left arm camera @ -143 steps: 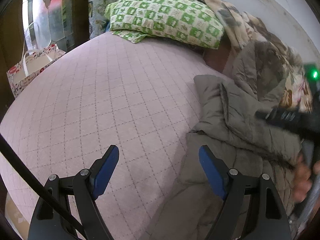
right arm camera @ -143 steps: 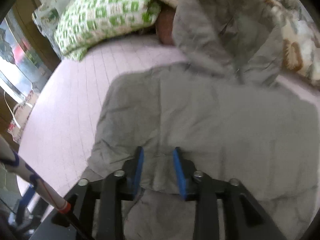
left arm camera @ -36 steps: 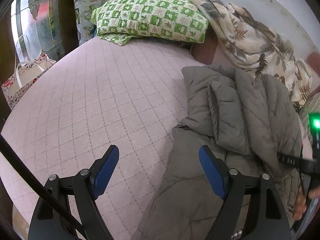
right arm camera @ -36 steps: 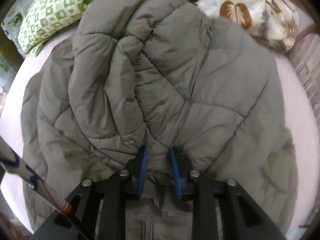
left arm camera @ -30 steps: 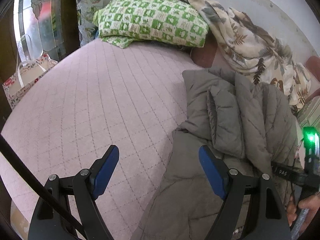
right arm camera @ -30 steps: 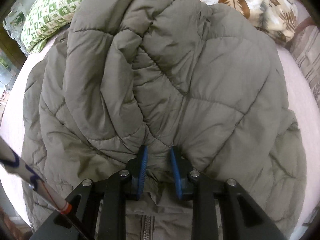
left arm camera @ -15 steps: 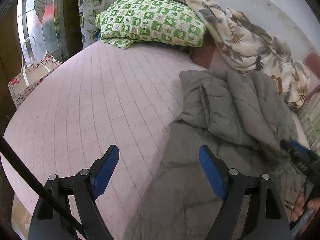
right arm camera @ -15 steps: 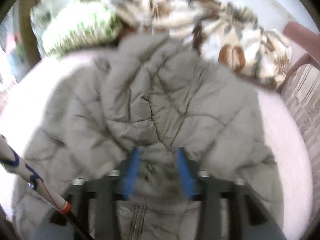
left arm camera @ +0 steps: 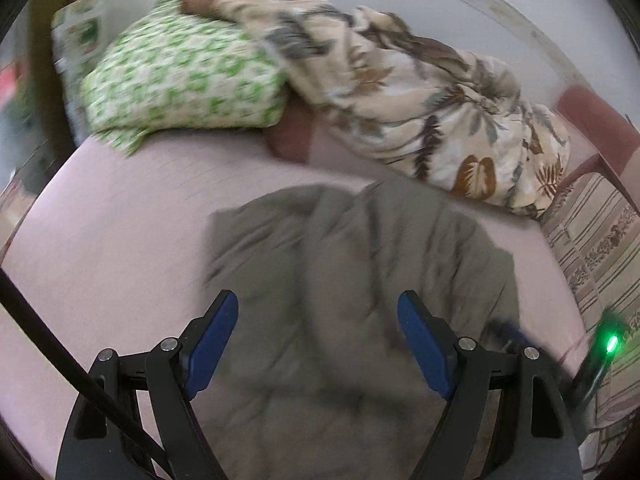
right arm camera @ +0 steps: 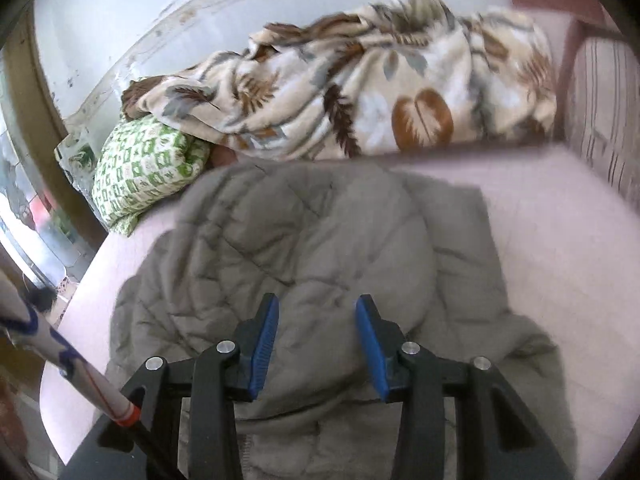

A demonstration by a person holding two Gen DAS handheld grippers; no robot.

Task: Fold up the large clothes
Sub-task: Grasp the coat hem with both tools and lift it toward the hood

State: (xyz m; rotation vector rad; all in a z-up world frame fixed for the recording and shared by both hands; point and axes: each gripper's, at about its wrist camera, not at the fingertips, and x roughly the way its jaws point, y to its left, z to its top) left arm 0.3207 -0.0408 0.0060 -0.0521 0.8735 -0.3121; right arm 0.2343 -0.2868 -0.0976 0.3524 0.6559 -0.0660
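A grey quilted jacket [left arm camera: 340,248] lies folded over on itself on the pink bed cover [left arm camera: 120,220], blurred by motion. My left gripper [left arm camera: 318,304] hangs open above its near part, nothing between the blue pads. In the right wrist view the jacket [right arm camera: 300,232] fills the middle of the bed cover [right arm camera: 560,240]. My right gripper [right arm camera: 317,302] hovers over the folded bulge. Its jaws stand apart and are closing, with no cloth pinched between them. The right gripper's body with a green light [left arm camera: 608,344] shows at the left wrist view's right edge.
A green checked pillow [left arm camera: 180,76] [right arm camera: 148,152] and a leaf-print blanket [left arm camera: 420,100] [right arm camera: 360,92] lie at the head of the bed against the wall. A striped cushion on a reddish chair [left arm camera: 592,240] [right arm camera: 600,100] stands at the bed's right side.
The right gripper let go of the jacket's fold, opened, and lifted back from it. The left gripper swung right and up, from beside the jacket to over it.
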